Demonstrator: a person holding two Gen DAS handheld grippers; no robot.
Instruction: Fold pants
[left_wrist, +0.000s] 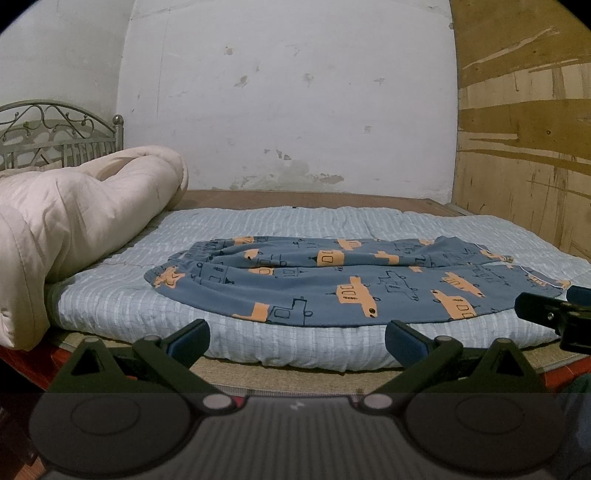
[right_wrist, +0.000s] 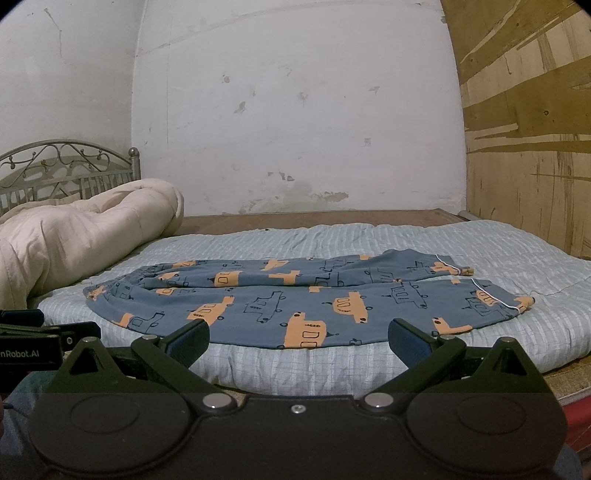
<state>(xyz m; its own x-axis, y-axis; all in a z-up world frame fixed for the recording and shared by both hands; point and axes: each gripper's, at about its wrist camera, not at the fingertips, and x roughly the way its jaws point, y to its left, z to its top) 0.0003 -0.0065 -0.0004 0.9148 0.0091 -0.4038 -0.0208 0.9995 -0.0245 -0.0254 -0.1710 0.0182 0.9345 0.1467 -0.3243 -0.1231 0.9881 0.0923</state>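
Your pants (left_wrist: 354, 284) lie flat on the pale blue checked quilt (left_wrist: 122, 306) on the bed, blue fabric w/ orange car print. Long axis runs 9-to-3 across both views: waistband end at 9 o'clock, leg cuffs at 3 o'clock. The two legs lie side by side, the far one rumpled and partly bunched, the near one smoother. White piping shows at the cuffs in the right wrist view, pants (right_wrist: 295, 306) there sitting just past your fingers at 12 o'clock.

Your left hand-held gripper (left_wrist: 297, 338) hangs w/ jaws spread wide, nothing between them, short of the near hem, over the quilt's front edge. Your right hand-held gripper (right_wrist: 299, 338) is likewise spread wide and empty, fingertips just shy of the near leg's hem. Each one shows in the other's view: the right at 3 o'clock of the left wrist view near the cuffs, the left at 9 o'clock of the right wrist view near the waistband end.

A cream comforter (left_wrist: 74, 221) is heaped at 9–10 o'clock, apart from the pants, w/ a metal scroll headboard (left_wrist: 55, 133) behind it. A stained white wall (left_wrist: 288, 103) stands at 12 o'clock, plywood panel (left_wrist: 524, 129) at 2–3 o'clock.
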